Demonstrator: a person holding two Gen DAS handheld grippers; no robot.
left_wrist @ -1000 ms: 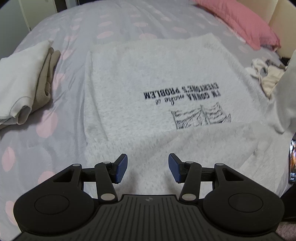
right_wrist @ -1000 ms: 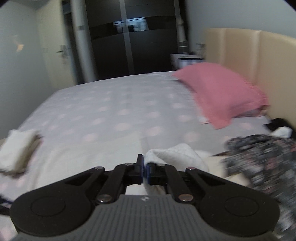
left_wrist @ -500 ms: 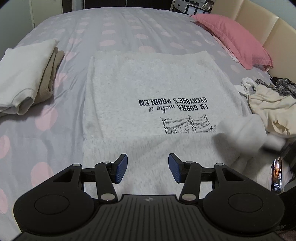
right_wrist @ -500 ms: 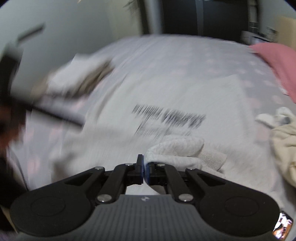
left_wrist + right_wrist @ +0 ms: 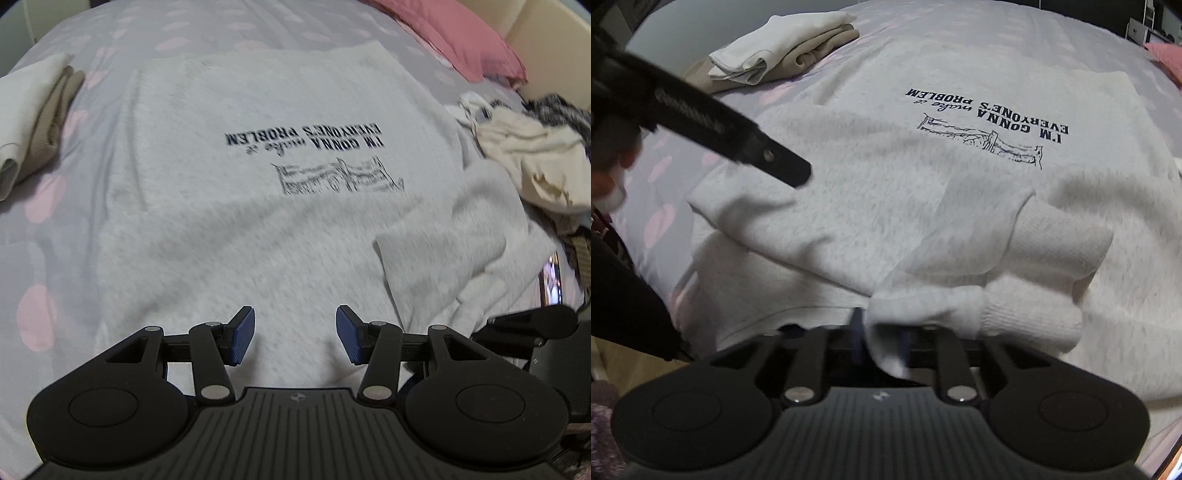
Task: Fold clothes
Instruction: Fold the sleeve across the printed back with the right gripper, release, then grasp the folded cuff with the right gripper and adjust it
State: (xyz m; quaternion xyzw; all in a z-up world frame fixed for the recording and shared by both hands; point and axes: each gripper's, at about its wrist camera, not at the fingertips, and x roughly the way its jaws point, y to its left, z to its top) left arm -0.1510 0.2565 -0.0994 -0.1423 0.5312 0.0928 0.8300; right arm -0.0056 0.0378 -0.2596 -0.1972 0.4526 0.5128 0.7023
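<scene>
Left wrist view: the left tongs [image 5: 294,339] hang with their blue pads well apart and nothing between them, low over the near, collar end of the grey sweatshirt [image 5: 258,155]. The sweatshirt lies print-up on the spotted bed [image 5: 48,229], its long axis running straight away from these tongs toward the far hem. One sleeve [image 5: 454,229] is laid in across the body on the right side, well off to the right of the pads. A folded pile [image 5: 33,122] sits at the far left, and loose clothes [image 5: 532,155] lie heaped at the right, near the pink pillow [image 5: 454,40].

Right wrist view: the right tongs [image 5: 882,343] have grey cloth between their fingers just behind the ribbed cuff [image 5: 1056,236]; motion blur hides the gap, so I cannot tell whether they are clamped or letting go. The sleeve runs from the tongs forward and right, its cuff resting on the chest below the print. The left tool's finger shows as a dark bar at upper left.

As I judge it, the right tongs are the nearer to this sleeve, while the left tongs are better placed for the sweatshirt's left edge.
</scene>
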